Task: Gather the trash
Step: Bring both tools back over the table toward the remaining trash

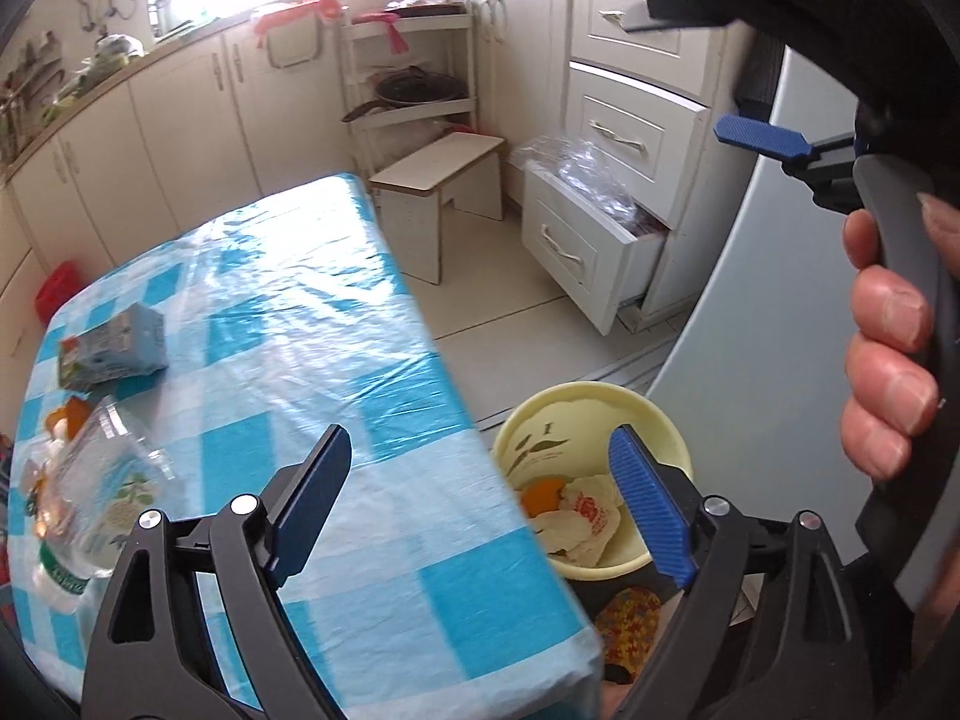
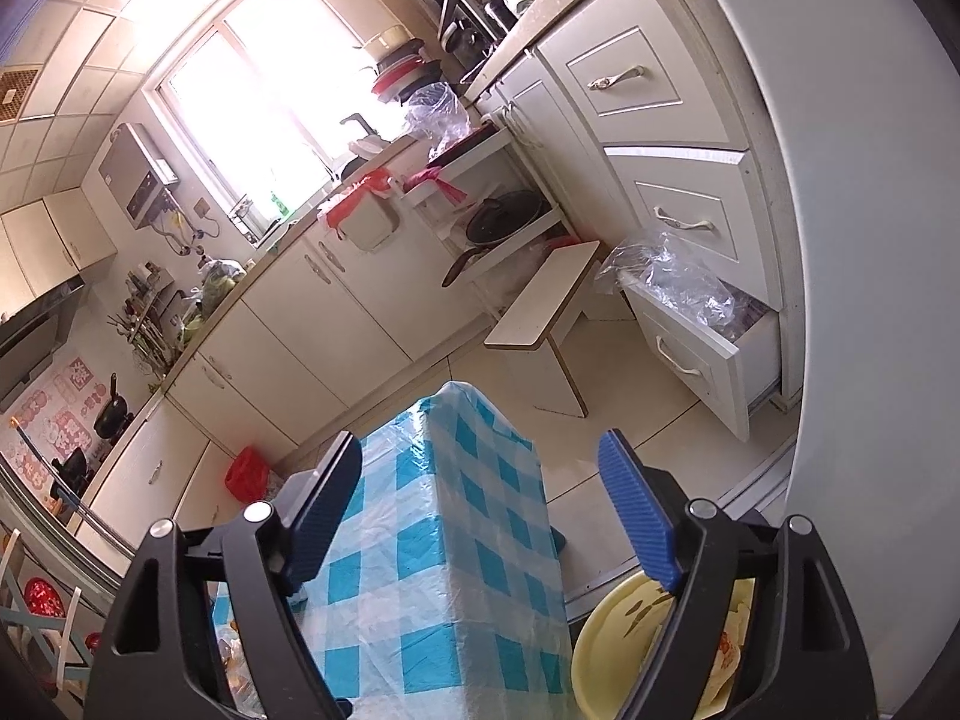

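My left hand-held gripper (image 1: 480,504), tilted downward, gapes empty above the table (image 1: 336,324) edge beside the yellow bin (image 1: 576,408); my right hand-held gripper (image 2: 480,510) likewise stands wide, holding nothing.

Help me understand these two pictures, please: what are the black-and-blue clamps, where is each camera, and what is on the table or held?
No robot here: a person carries a hand-held gripper in each hand, each with a fisheye camera looking along its fingers. The left camera shows the left gripper open and empty above the table, with the right gripper and a hand at the right edge. The right camera shows the right gripper open and empty too. On the checked cloth lie a carton, a plastic bottle and orange scraps. Beside the table a yellow bin holds peel and wrappers.
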`<state>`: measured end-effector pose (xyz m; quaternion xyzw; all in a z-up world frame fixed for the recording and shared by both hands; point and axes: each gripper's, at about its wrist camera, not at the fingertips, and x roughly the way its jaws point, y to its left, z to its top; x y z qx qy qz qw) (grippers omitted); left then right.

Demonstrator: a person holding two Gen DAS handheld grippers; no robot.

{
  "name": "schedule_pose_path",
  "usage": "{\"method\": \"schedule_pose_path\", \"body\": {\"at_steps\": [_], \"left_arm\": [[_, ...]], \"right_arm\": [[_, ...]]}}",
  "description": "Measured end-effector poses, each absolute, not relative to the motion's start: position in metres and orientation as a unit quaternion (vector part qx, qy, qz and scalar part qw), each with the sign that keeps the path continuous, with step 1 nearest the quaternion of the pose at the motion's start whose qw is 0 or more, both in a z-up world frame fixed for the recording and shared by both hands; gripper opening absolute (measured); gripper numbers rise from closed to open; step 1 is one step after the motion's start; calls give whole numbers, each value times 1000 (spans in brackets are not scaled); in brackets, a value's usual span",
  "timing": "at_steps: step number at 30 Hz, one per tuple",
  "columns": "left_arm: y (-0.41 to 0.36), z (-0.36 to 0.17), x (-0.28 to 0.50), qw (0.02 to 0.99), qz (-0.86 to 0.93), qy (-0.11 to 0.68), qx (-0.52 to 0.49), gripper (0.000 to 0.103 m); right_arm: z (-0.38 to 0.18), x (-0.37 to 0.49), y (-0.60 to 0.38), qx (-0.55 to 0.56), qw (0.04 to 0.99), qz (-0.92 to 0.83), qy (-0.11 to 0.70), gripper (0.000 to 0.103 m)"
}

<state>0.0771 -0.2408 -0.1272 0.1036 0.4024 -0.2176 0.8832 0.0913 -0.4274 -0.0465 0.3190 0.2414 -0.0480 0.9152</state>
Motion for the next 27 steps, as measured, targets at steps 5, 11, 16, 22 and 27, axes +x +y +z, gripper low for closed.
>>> {"method": "schedule_pose_path", "body": {"at_steps": [5,11,16,22,27], "left_arm": [[-193,-119,74,896,-179,394,97,86],[-119,-112,76,911,-114,390,65,86],[-63,-99,78,920,-69,384,33,86],[-11,-83,68,930,-43,365,20,88],[25,-83,63,930,-17,367,13,89]], "right_arm": [[-47,103,-411,303,917,-35,255,78],[-48,116,-385,276,922,-16,272,80],[-54,127,-365,254,922,-3,292,80],[-59,137,-333,224,924,15,311,80],[-64,143,-307,197,925,29,322,81]]}}
